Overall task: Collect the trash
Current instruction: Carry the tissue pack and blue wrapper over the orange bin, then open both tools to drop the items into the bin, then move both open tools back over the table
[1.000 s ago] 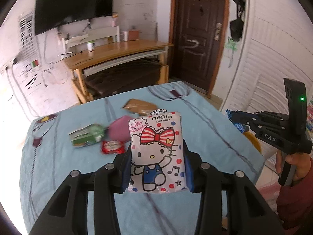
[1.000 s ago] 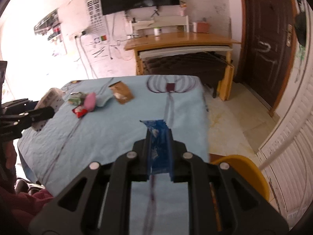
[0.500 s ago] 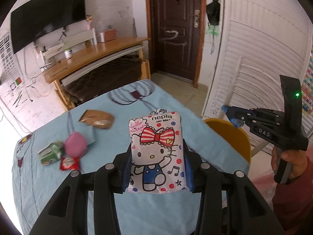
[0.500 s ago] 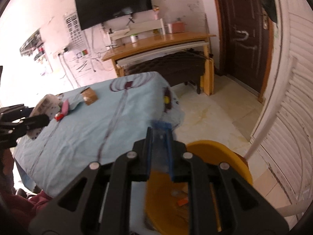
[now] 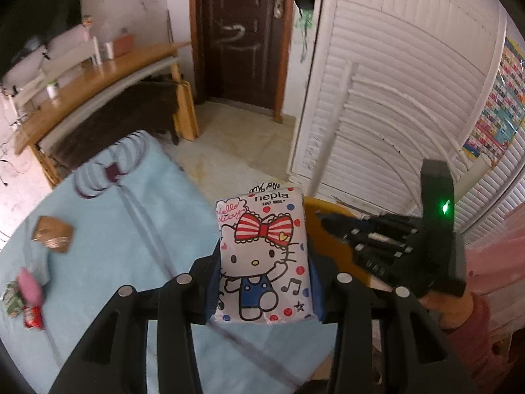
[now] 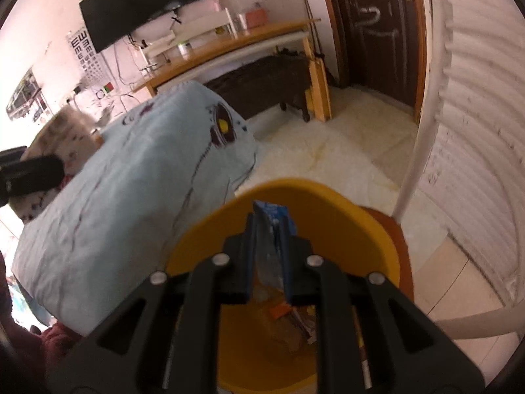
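Note:
My left gripper (image 5: pixel 264 282) is shut on a white cartoon-cat tissue pack (image 5: pixel 262 249), held upright above the right edge of the blue-clothed table (image 5: pixel 131 229). My right gripper (image 6: pixel 269 229) is shut on a blue snack wrapper (image 6: pixel 272 216) and hangs over the open yellow bin (image 6: pixel 328 203), which has several scraps at its bottom. The left wrist view shows the right gripper (image 5: pixel 328 221) in a hand, tips over the bin rim (image 5: pixel 328 246). A brown wrapper (image 5: pixel 52 238), a pink item (image 5: pixel 29 290) and a red packet (image 5: pixel 32 317) lie on the table's left side.
The bin stands on the tiled floor (image 6: pixel 328 151) just off the table's corner. A white chair frame (image 6: pixel 410 170) rises right beside it, with white louvred doors (image 5: pixel 393 98) behind. A wooden desk (image 5: pixel 98 75) and a dark door (image 5: pixel 236 32) stand further back.
Both grippers have swung right, away from the table's middle. The right gripper with the blue wrapper has dropped from above the cloth to over the bin. The tissue pack stays in the left gripper.

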Demonstrator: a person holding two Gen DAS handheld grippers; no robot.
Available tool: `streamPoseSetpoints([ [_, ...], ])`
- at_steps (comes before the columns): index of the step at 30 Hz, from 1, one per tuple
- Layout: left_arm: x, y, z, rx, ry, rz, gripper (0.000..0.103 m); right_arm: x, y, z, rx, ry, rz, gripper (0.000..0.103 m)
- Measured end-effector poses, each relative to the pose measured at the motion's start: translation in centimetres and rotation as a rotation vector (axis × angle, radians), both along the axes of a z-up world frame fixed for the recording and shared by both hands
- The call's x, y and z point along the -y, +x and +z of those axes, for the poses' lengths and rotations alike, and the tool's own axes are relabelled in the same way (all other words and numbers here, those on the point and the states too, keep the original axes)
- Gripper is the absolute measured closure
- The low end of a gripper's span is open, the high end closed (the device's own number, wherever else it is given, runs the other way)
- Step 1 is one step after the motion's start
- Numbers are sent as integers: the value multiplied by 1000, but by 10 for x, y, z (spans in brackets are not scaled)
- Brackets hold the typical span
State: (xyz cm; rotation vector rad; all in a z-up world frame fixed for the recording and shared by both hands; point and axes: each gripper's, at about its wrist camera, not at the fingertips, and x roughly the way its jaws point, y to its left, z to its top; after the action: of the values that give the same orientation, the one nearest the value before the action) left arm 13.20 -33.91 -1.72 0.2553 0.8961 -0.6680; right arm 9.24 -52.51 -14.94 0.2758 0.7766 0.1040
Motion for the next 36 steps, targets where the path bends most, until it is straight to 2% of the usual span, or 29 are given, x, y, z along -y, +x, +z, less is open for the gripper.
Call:
streamPoseSetpoints([
  [9,47,10,-25,-61,19,-28,62,20,-2,-27,-40,74,-25,90],
  [12,54,13,-28,-66,21,-25,56,23,-2,-31,-49,82,-29,90],
  [14,56,15,-30,-80,18,-20,47,24,-3,-33,-51,87,-29,90],
  [15,56,16,-30,-79,14,-15,45,25,-4,-33,-52,87,-31,86],
  [18,55,16,-28,-72,6,-9,37,24,-5,-29,-43,87,-30,62],
  [22,48,15,-22,-67,-10,-1,34,18,-6,-23,-32,73,-18,50],
  [25,39,16,-17,-66,-28,13,32,13,-6,-19,-30,66,-15,47],
  [31,12,20,0,-36,-71,55,27,4,-3,-4,-20,38,-10,46],
  [34,-8,25,8,-23,-95,86,26,-5,1,8,-10,10,0,39],
  [36,-21,28,12,-16,-108,103,26,-12,3,16,-2,-2,8,38],
])
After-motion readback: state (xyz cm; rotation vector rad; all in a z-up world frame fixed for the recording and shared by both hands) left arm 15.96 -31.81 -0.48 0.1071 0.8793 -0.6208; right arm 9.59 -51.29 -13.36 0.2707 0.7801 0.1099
